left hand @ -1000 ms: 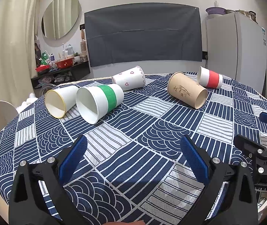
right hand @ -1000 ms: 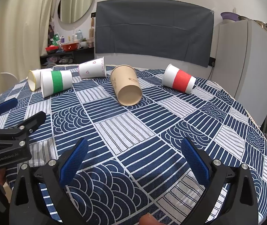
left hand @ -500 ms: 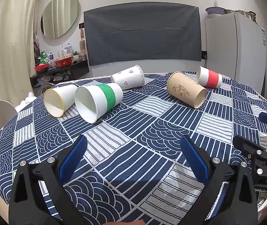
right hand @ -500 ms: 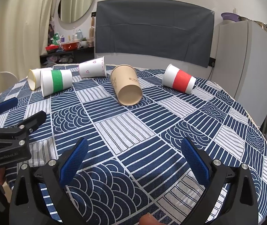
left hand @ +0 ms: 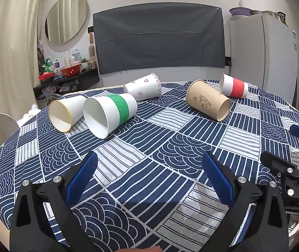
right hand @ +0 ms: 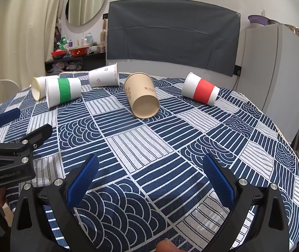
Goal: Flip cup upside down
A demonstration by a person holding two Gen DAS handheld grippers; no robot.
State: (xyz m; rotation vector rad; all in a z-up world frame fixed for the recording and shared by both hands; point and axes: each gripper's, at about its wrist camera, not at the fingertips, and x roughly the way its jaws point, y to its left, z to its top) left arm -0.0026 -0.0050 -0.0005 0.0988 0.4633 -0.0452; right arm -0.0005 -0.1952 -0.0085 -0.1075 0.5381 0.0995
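Observation:
Several paper cups lie on their sides on the blue-and-white patterned tablecloth point(left hand: 162, 147). From left: a yellow-rimmed white cup point(left hand: 65, 111), a green-banded cup point(left hand: 111, 111), a white cup with hearts point(left hand: 143, 87), a brown cup point(left hand: 208, 103) and a red-banded cup point(left hand: 233, 86). In the right wrist view they show as yellow-rimmed point(right hand: 37, 86), green-banded point(right hand: 63, 91), hearts point(right hand: 104, 75), brown point(right hand: 142, 97), red-banded point(right hand: 201, 89). My left gripper point(left hand: 149, 176) is open and empty above the near cloth. My right gripper point(right hand: 149, 177) is open and empty too, well short of the cups.
A white fridge point(left hand: 262, 52) stands at the right beyond the table. A dark cloth point(left hand: 160, 35) hangs on the back wall. A cluttered shelf point(left hand: 65, 73) and a round mirror point(left hand: 66, 19) are at the left. The table edge point(right hand: 286, 142) curves down the right side.
Both grippers have hardly moved; the left view has shifted very slightly. The cups lie where they were.

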